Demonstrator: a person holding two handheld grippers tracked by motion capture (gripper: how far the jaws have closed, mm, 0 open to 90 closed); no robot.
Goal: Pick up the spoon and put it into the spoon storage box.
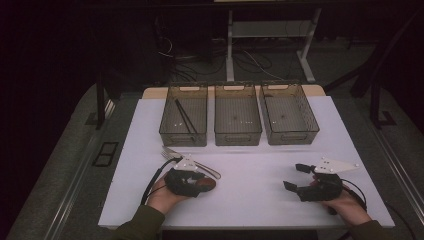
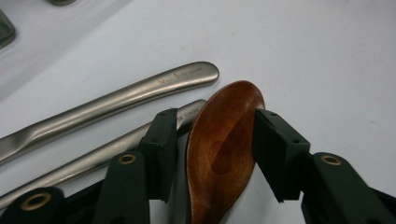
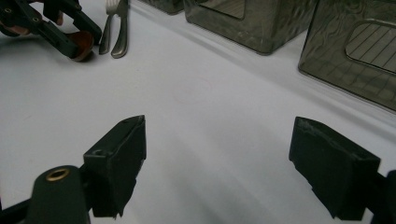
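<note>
Sorting cutlery on a white table, barely started: three clear bins across upper centre, one pair of chopsticks in the leftmost. Left gripper straddling one wooden spoon at lower left, not yet clamped; right gripper spread, empty. One fork, one knife unsorted beside the spoon.

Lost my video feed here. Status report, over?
Left gripper straddling wooden spoon bowl; right pad touching, left pad just off. Right gripper open, empty, resting on table. Two metal handles beside spoon, crowding left jaw.
</note>
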